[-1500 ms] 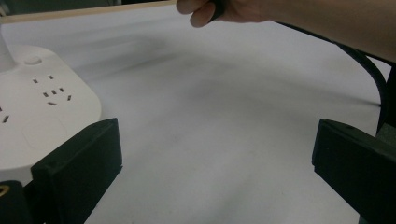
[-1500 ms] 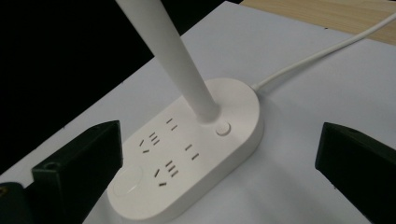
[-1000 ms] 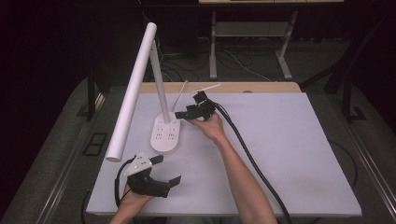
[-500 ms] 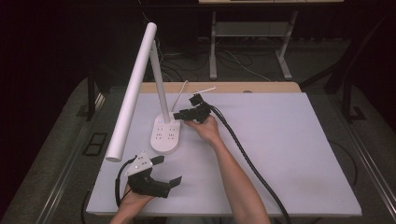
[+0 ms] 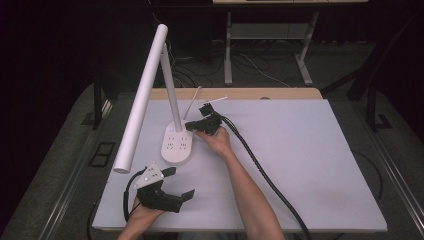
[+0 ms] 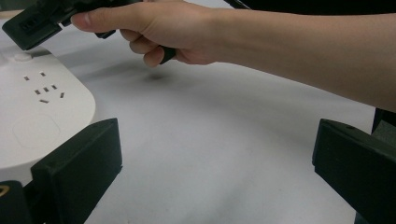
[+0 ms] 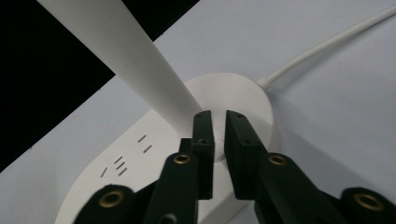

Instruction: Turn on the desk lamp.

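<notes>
The right hand-held gripper [image 7: 217, 140], almost closed and holding nothing, sits over the lamp base [image 7: 233, 100]. Press its button gently, I think. The left hand-held gripper [image 5: 175, 182] rests wide open.

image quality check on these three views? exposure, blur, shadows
High view: surroundings near black, white tabletop evenly lit, sharp. Left gripper view: hand casts a soft shadow on the table; near claw blocks blurred. Right gripper view: white oval lamp base bright, no clipping; right claw slightly soft up close.

lamp [image 5: 172, 142] left, open table [image 5: 310, 160] right
</notes>
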The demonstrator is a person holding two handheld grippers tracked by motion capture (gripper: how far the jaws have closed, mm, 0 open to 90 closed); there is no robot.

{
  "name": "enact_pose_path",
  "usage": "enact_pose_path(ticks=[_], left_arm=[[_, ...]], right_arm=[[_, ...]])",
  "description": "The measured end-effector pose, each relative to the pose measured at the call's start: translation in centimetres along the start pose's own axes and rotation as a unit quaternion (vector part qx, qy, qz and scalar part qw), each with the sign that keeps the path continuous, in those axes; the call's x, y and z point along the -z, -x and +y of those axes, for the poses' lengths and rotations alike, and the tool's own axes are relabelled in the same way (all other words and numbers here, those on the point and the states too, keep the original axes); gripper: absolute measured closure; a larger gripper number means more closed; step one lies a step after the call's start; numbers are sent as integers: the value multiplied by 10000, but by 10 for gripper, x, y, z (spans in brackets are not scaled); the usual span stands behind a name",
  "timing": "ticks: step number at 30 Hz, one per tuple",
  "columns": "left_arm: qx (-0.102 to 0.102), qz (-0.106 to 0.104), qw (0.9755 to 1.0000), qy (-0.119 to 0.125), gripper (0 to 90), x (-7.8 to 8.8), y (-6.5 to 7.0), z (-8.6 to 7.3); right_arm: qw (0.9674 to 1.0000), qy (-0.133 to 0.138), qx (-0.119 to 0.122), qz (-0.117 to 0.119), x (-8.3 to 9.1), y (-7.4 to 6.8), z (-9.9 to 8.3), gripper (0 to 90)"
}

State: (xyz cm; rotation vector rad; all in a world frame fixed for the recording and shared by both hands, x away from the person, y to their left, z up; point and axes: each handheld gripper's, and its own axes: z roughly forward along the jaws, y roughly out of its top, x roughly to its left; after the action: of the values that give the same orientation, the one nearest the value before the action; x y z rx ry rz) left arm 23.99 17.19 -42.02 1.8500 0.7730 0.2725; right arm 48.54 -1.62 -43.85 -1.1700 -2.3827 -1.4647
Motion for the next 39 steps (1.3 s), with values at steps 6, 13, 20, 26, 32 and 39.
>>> enact_pose_path(ticks=[6,13,20,26,32,39], left_arm=[[-9,6,10000,4,4,1,0,0],[-27,45,10000,-11,2,0,1,0],[-20,54,10000,-2,1,1,0,0],[-17,59,10000,10,1,1,0,0],[-30,39,10000,6,0,1,-1,0],[16,63,10000,33,0,2,-1,0]], right_arm=[[10000,17,17,-4,-5,0,-1,893],[10000,21,78,37,-7,-1,-3,896],[9999,58,87,51,-7,0,-4,897],[9999,59,136,1,-7,-1,-4,896],[9999,38,-67,90,-5,0,-3,895],[10000,-35,46,25,4,1,0,895]])
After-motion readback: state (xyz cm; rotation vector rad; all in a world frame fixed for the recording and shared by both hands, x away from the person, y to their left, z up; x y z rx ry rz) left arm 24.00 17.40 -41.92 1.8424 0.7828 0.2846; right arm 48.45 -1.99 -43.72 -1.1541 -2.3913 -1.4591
